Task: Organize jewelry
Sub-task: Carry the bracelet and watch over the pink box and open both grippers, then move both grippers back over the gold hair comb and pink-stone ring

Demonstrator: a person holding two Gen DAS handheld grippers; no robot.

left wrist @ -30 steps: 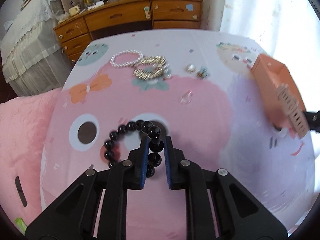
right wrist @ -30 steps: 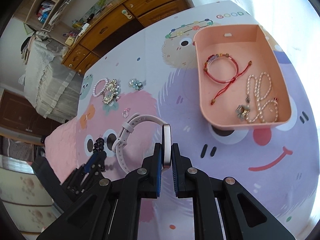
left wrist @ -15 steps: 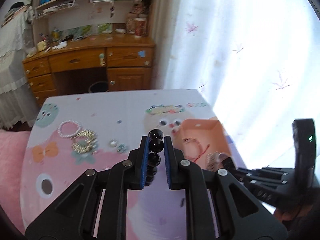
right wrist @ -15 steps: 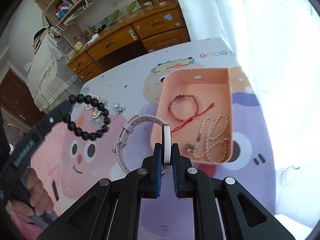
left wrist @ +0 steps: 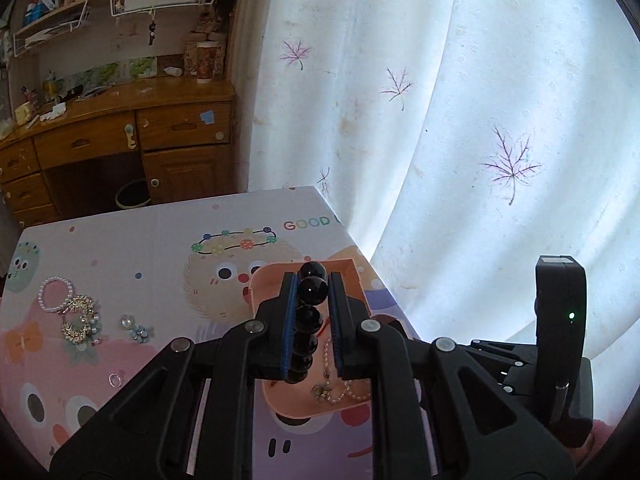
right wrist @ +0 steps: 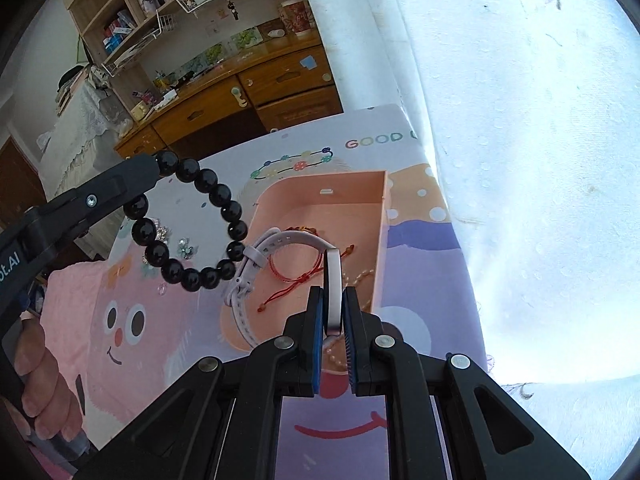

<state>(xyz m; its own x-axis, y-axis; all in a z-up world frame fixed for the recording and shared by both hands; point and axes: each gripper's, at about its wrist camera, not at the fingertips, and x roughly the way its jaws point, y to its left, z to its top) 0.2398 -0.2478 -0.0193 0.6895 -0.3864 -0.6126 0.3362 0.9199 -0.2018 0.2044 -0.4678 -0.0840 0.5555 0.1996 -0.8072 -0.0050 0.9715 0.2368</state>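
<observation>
Both grippers moved over peach tray (right wrist: 376, 216): left gripper (left wrist: 312, 292) clamps glossy black round beads (right wrist: 192, 216); right gripper (right wrist: 333, 320) grips smooth watch (right wrist: 334, 280), strap probably rubbery.

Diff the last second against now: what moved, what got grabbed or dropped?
Left tongs lifted the black bead bracelet off the mat and carried it over toward the pink tray. Right tongs brought the watch above the tray. Nothing released; tray contents and mat jewelry unchanged.
</observation>
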